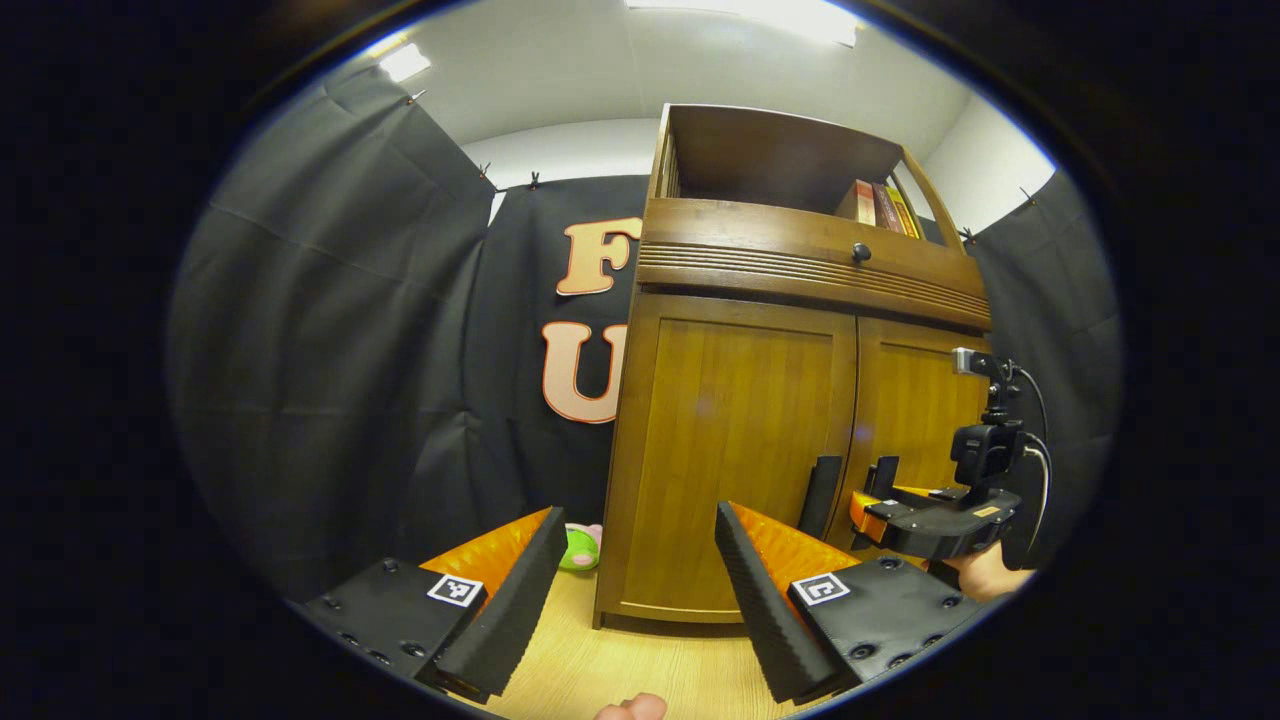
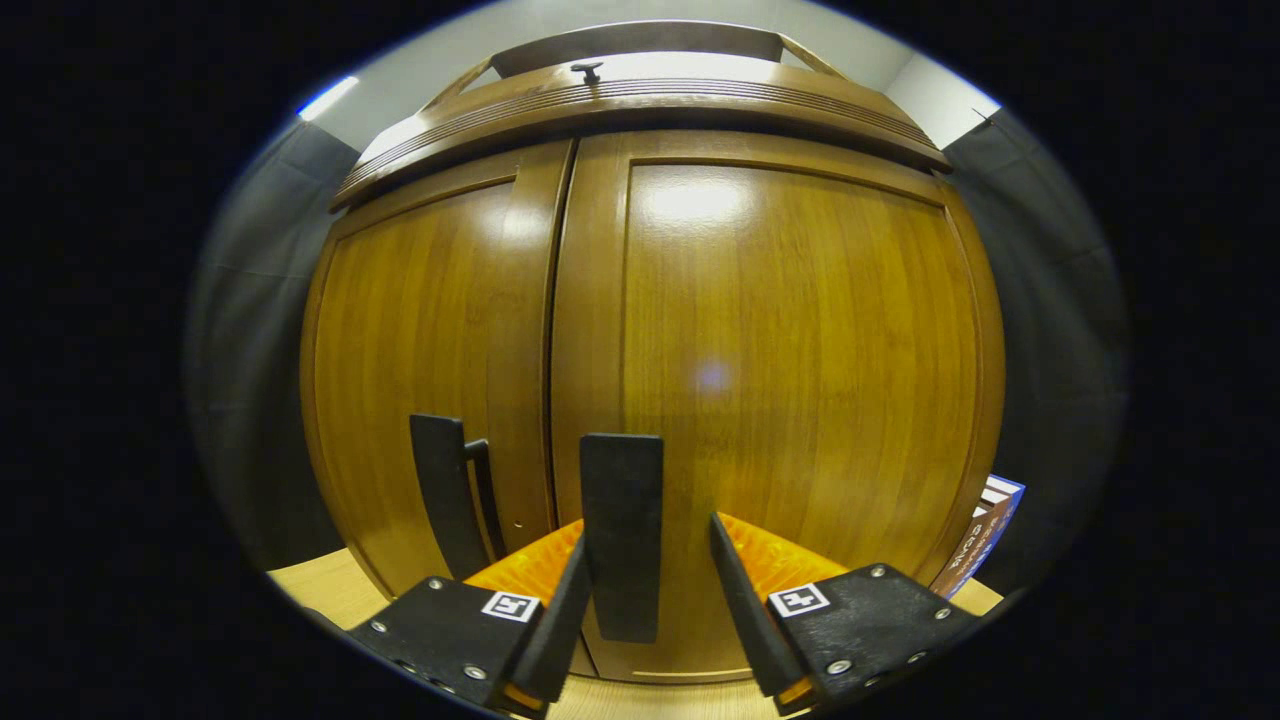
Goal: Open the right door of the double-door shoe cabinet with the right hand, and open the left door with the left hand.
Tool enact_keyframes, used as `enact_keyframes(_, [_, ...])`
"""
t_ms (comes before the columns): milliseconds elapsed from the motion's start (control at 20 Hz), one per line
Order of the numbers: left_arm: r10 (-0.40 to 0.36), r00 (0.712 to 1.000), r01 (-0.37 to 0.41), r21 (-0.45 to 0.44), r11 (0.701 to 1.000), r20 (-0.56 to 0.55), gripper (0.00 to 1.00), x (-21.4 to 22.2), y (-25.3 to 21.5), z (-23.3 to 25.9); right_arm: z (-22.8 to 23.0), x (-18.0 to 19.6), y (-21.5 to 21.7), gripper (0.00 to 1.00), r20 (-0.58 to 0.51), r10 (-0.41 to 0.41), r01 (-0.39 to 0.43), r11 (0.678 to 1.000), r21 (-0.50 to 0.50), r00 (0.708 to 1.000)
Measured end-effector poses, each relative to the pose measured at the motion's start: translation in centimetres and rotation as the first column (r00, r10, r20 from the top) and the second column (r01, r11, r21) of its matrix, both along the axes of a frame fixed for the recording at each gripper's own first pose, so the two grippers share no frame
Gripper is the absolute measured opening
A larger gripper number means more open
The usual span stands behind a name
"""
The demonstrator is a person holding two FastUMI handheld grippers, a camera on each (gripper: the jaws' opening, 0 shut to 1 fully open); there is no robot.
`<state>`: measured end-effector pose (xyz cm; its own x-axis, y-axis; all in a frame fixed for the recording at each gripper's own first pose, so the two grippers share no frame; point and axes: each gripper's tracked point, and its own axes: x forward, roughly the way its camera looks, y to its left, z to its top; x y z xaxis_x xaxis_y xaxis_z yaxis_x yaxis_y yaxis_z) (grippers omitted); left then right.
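**Right handle stands upright between the right fingers**

Clearly the next move turns on one relation: in the right gripper view the right door's handle (image 2: 621, 535), a dark bar with its long axis vertical, rises in the gap of the right gripper (image 2: 640, 600). Its fingers (image 2: 738, 600) are apart, one on each side of the bar; the left one looks touching or nearly so, the other stands off, so nothing is clamped yet. The right door (image 2: 780, 380) is flush with the left door (image 2: 420, 330); both are closed.

The left door's handle (image 2: 445, 490) stands just beside the centre seam, parallel to the first. In the left gripper view the left gripper (image 1: 635, 600) hangs lower and farther back, fingers wide apart, facing the cabinet's (image 1: 730, 450) left door, whose handle (image 1: 822, 495) lies up and to the right of its fingers.

I judge the right hand goes first: close, then pull outward. The doors swing toward the person, so the left gripper should stay out of the right door's arc. A green toy (image 1: 580, 547) lies on the floor left of the cabinet, beyond either door's sweep.
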<state>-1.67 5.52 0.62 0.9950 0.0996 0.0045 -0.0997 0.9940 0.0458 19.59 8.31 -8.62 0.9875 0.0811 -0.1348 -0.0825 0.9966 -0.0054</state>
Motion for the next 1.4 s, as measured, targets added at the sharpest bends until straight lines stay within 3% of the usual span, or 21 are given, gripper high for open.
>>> enact_keyframes(200, [-0.017,1.000,0.017,-0.004,1.000,0.007,0.95,-0.2,-0.6,0.3,-0.2,-0.3,0.6,0.24,0.008,0.013,-0.014,1.000,0.009,1.000])
enact_keyframes(300, [-0.031,1.000,0.031,-0.009,0.999,0.000,0.94,-0.3,-1.1,0.1,-0.4,-0.3,0.8,0.43,-0.010,0.017,-0.017,0.999,0.038,1.000])
enact_keyframes(350, [-0.037,0.999,0.037,-0.012,0.999,-0.003,0.94,-0.4,-1.3,0.1,-0.5,-0.4,0.8,0.31,-0.014,0.017,-0.016,0.999,0.034,1.000])
enact_keyframes(400, [-0.043,0.999,0.043,-0.014,0.999,-0.002,0.94,-0.5,-1.6,0.2,-0.5,-0.4,0.8,0.42,-0.009,0.017,-0.017,1.000,0.019,1.000])
enact_keyframes(500, [-0.043,0.999,0.043,-0.014,0.999,-0.003,0.94,-1.0,-1.8,0.2,-0.6,-0.3,0.6,0.42,-0.008,0.013,-0.013,1.000,0.000,1.000])
enact_keyframes(550, [-0.043,0.999,0.043,-0.014,0.999,-0.006,0.94,-1.1,-1.9,0.3,-0.7,-0.4,0.7,0.30,-0.010,0.012,-0.011,1.000,0.001,1.000])
enact_keyframes(900, [-0.029,1.000,0.029,-0.010,1.000,0.000,0.94,-2.3,-2.4,1.0,-0.3,-2.8,0.4,0.29,-0.022,0.071,-0.070,0.997,0.011,0.997])
enact_keyframes(1400, [-0.040,0.999,0.040,-0.002,0.999,0.010,0.94,-2.3,-4.0,1.0,0.5,-10.5,-2.5,0.28,-0.056,0.101,-0.098,0.993,0.063,0.993])
